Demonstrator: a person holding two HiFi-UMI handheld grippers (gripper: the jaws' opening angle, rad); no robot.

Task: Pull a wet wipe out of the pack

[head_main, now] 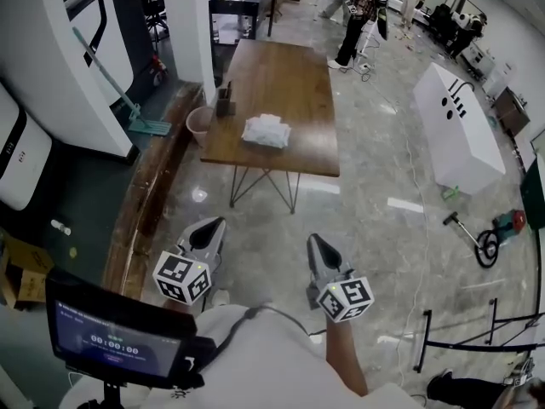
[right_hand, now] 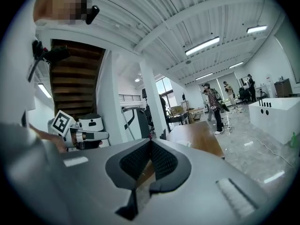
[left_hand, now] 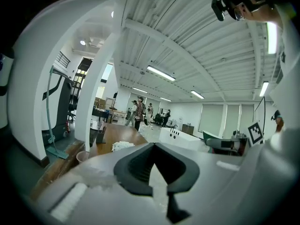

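Nothing of the task is done yet, as far as can be judged: the wet wipe pack (head_main: 266, 131) lies untouched on the wooden table (head_main: 294, 75), a whitish, rumpled shape near the table's near end, and both grippers are well apart from it, held low and close to the person's body over the marble floor. The left gripper (head_main: 209, 231) has its jaws closed tip to tip with nothing between them, and its own view shows the pack (left_hand: 123, 146) small and far off beyond the closed tips. The right gripper (head_main: 318, 250) is likewise closed and empty, pointing level toward the table. Whether a wipe already pokes out of the pack's opening is too small to tell from here. What is left seems to be the whole job: walking up to the table, opening the jaws, steadying the pack with one gripper, pinching a wipe with the other and drawing it out
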